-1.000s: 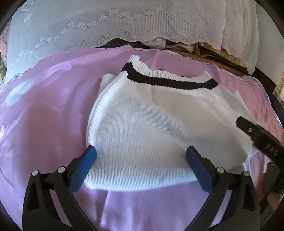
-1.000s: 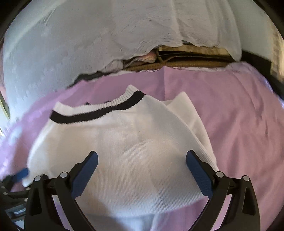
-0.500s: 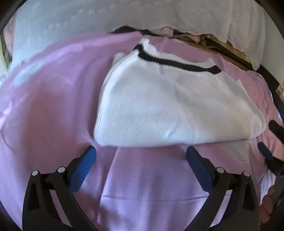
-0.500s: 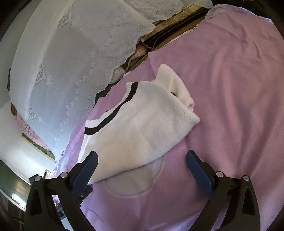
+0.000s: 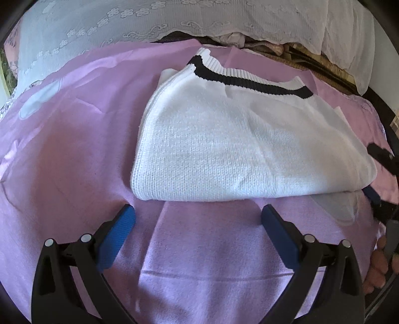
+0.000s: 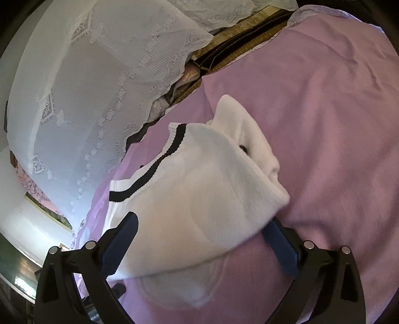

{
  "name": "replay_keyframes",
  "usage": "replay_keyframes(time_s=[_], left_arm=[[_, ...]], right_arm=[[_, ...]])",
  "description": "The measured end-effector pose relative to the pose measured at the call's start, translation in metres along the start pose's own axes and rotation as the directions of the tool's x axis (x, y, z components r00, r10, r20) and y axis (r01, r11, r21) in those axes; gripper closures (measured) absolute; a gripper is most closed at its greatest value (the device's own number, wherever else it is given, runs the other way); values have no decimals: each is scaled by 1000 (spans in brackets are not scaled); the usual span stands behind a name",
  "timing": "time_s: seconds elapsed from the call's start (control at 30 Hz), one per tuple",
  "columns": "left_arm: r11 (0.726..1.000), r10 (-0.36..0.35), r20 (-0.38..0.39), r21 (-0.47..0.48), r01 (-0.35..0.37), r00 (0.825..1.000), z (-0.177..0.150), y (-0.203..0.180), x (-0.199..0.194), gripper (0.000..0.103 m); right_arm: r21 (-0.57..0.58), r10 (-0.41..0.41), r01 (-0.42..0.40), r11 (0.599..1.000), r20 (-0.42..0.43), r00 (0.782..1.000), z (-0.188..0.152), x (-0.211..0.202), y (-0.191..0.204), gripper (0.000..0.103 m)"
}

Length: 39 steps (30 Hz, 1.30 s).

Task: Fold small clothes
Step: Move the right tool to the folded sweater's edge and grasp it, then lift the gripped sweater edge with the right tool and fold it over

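A white knit sweater with a black stripe near its ribbed hem lies folded on the pink cloth. My left gripper is open and empty, just in front of the sweater's near folded edge, not touching it. In the right wrist view the sweater lies tilted, and my right gripper is open with its jaws on either side of the sweater's near corner. The right gripper also shows at the right edge of the left wrist view.
White lace fabric hangs behind the pink cloth. Dark wooden and woven furniture shows under it at the back right. A pale round print marks the pink cloth near the right gripper.
The left gripper pulled back off the sweater and now sits in front of its folded edge. The right gripper swung to the sweater's right side, tilted, then closed in around its corner.
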<state>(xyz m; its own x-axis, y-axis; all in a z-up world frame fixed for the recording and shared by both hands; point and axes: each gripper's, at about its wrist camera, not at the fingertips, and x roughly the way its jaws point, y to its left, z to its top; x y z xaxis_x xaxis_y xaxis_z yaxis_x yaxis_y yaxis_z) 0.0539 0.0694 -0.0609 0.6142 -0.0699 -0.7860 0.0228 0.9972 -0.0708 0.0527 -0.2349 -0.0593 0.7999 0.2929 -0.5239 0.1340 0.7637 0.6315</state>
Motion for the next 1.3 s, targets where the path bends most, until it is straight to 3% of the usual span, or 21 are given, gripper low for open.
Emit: replay_keyframes(time_s=[0.23, 0.33, 0.4, 0.43, 0.53, 0.67, 0.73, 0.77, 0.87, 0.9, 1.13, 1.3], left_arm=[[1000, 13, -4, 12, -12, 1000, 4, -3, 4, 4], [1000, 14, -6, 17, -14, 1000, 6, -5, 6, 4], [1000, 14, -8, 19, -14, 1000, 6, -5, 7, 4], [1000, 14, -10, 21, -14, 1000, 7, -6, 7, 4], [1000, 20, -12, 25, -20, 1000, 7, -7, 8, 4], [999, 21, -12, 25, -21, 1000, 7, -8, 8, 4], [999, 21, -12, 25, -21, 1000, 7, -8, 8, 4], [999, 21, -12, 25, -21, 1000, 7, -8, 8, 4], [999, 21, -12, 25, -21, 1000, 6, -8, 8, 4], [999, 21, -13, 24, -21, 1000, 6, -8, 8, 4], [1000, 10, 10, 5, -10, 1000, 10, -5, 3, 4], [1000, -9, 133, -26, 12, 991, 18, -1, -17, 4]], right_arm=[[-12, -50, 51, 999, 22, 998, 16, 23, 7, 5], [0, -70, 70, 998, 32, 997, 24, 34, 7, 27], [27, -67, 66, 997, 29, 997, 28, 38, 1, 58], [53, -56, 55, 997, 15, 998, 30, 42, -4, 61], [75, -26, 26, 997, -7, 1000, 30, 43, -9, 60], [-6, -16, 16, 1000, -40, 999, 27, 48, 6, 34], [-68, -54, 51, 996, -48, 997, 23, 52, 17, 31], [-73, -61, 58, 996, -45, 997, 23, 52, 18, 32], [3, -70, 70, 998, -18, 997, 24, 47, 5, 69], [28, -55, 56, 998, -15, 998, 25, 45, 0, 72], [53, -17, 18, 998, -23, 1000, 26, 45, -3, 71], [56, -8, 11, 998, -47, 999, 26, 50, -2, 65]])
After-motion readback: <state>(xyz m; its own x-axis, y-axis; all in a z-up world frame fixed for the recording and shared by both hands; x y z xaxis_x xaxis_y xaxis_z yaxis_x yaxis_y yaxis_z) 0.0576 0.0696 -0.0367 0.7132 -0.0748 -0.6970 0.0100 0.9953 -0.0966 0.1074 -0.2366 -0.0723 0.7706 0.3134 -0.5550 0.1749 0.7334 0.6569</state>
